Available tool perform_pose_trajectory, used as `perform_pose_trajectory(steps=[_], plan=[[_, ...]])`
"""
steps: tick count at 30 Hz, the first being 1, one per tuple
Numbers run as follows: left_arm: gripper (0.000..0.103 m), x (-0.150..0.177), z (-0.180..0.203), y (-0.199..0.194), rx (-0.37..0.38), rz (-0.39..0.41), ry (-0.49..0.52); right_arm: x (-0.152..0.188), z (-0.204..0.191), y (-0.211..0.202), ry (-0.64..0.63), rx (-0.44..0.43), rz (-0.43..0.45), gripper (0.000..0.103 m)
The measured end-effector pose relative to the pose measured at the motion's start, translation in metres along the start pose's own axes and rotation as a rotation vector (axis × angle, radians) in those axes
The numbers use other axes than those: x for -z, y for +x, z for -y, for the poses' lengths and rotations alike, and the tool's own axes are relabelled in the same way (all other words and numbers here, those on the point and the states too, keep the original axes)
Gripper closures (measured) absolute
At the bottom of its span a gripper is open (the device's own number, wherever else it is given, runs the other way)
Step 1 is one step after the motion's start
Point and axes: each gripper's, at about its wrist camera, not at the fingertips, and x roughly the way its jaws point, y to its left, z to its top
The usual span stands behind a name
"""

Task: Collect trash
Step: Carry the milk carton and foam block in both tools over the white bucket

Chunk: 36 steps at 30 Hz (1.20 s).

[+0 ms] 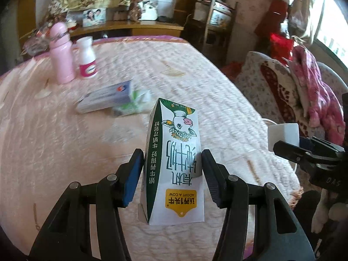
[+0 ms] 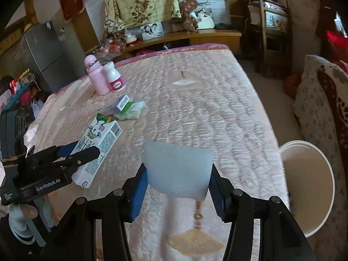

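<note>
My left gripper (image 1: 173, 167) is shut on a white and green milk carton (image 1: 174, 161) with a cow picture, held above the pink quilted table cover (image 1: 65, 141). The carton also shows in the right wrist view (image 2: 97, 145), between the left gripper's fingers (image 2: 87, 154). My right gripper (image 2: 177, 184) is shut on a white foam block (image 2: 178, 169), held over the table's near right part. The block shows in the left wrist view (image 1: 282, 136) at the right. A white bucket (image 2: 326, 167) stands on the floor just right of the table.
On the table further back lie a blue-white flat box (image 1: 104, 97) and a green-white crumpled wrapper (image 1: 134, 102). A pink bottle (image 1: 61, 54) and a white bottle with pink label (image 1: 87, 58) stand at the far left. An armchair with clothes (image 1: 293, 93) is at the right.
</note>
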Motion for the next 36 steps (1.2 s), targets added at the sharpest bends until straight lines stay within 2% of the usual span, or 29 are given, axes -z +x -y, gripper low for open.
perform_pose_trajectory(steps=[15, 26, 36], plan=[[0.050, -0.013, 0.088, 0.008, 0.088, 0.006, 0.121, 0.020, 0.063, -0.051, 0.076, 0.088, 0.047, 0.051], [0.050, -0.023, 0.148, 0.025, 0.135, -0.005, 0.197, 0.039, 0.108, -0.069, 0.146, 0.137, 0.058, 0.051], [0.050, -0.024, 0.186, 0.042, 0.167, -0.027, 0.241, 0.055, 0.144, -0.077, 0.216, 0.170, 0.059, 0.051]])
